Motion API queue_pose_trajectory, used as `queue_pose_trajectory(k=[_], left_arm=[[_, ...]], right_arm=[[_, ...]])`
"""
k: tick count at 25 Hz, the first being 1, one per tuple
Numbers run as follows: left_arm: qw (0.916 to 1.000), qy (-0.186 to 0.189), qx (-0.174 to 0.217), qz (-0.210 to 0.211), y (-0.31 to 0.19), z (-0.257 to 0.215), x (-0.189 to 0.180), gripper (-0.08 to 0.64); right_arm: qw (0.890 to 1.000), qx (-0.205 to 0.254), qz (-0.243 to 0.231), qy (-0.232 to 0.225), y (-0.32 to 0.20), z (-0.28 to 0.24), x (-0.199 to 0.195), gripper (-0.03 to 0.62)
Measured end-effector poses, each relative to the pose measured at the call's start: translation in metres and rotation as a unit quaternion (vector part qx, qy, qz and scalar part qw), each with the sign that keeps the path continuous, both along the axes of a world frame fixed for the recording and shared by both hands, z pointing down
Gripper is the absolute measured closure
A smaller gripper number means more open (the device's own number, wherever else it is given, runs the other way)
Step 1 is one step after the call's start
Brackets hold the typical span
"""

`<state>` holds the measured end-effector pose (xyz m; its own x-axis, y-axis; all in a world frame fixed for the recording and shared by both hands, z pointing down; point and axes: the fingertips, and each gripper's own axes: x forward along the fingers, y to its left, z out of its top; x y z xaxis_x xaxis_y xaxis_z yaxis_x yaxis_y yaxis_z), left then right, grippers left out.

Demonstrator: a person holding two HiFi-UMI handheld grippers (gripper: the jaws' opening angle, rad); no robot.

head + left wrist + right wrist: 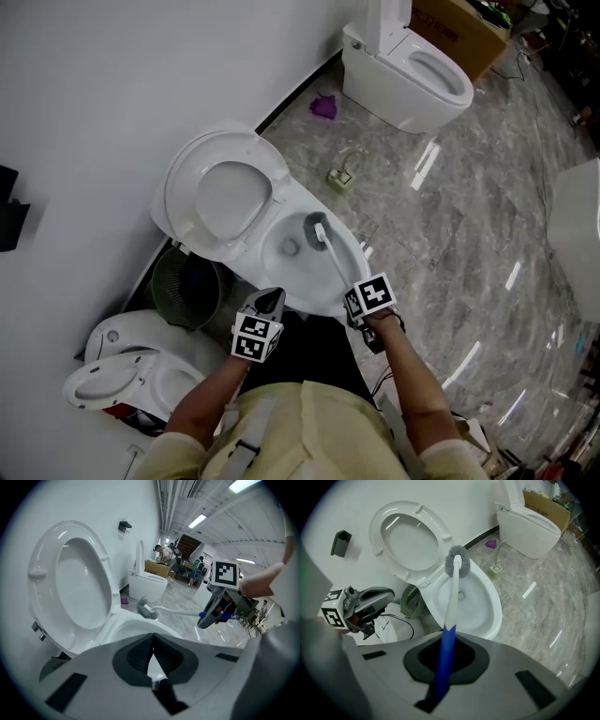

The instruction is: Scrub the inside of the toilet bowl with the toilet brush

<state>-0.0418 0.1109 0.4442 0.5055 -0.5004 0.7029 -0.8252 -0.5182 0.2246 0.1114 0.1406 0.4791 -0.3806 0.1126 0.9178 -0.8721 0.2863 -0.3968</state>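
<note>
In the middle of the head view stood an open white ceramic toilet bowl (281,251), its round white lid and seat (220,192) raised toward 10 o'clock. The right tongs (446,656) were clamped on the blue lower part of a toilet brush with a white shaft and a grey bristle head (457,563). This head was over the back part of the bowl, near the hinge; whether the bristles touched the ceramic I could not tell. The left tongs (152,641) were pressed together with nothing between them, just beside the front rim at 6 o'clock. A dark round mesh basket (187,286) stood at 8 o'clock of the bowl, and a second white toilet (412,70) at 1 o'clock on the grey marble floor (450,216).
</note>
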Motion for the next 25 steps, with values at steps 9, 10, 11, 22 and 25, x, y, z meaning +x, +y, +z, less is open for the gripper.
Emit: queue_pose_trajectory(k=[9,10,11,22,25], left_arm=[[1.0000,0.005,0.004,-0.005,-0.010,-0.037,-0.005,0.548],[1.0000,0.006,0.004,-0.005,-0.012,-0.041,-0.006,0.548],[0.9999,0.007,0.005,-0.006,-0.014,-0.044,-0.006,0.548],[0.9993,0.031,0.005,-0.021,-0.030,-0.081,-0.003,0.548],[0.9993,0.031,0.010,-0.015,-0.033,-0.090,-0.001,0.548]], right_arm=[[0.999,0.046,0.004,-0.011,-0.015,-0.044,0.007,0.577],[0.998,0.056,0.005,-0.012,-0.017,-0.049,0.007,0.577],[0.998,0.065,0.006,-0.012,-0.020,-0.055,0.008,0.577],[0.984,0.167,0.055,-0.039,-0.050,-0.101,-0.003,0.577],[0.979,0.188,0.063,-0.047,-0.054,-0.110,-0.009,0.577]])
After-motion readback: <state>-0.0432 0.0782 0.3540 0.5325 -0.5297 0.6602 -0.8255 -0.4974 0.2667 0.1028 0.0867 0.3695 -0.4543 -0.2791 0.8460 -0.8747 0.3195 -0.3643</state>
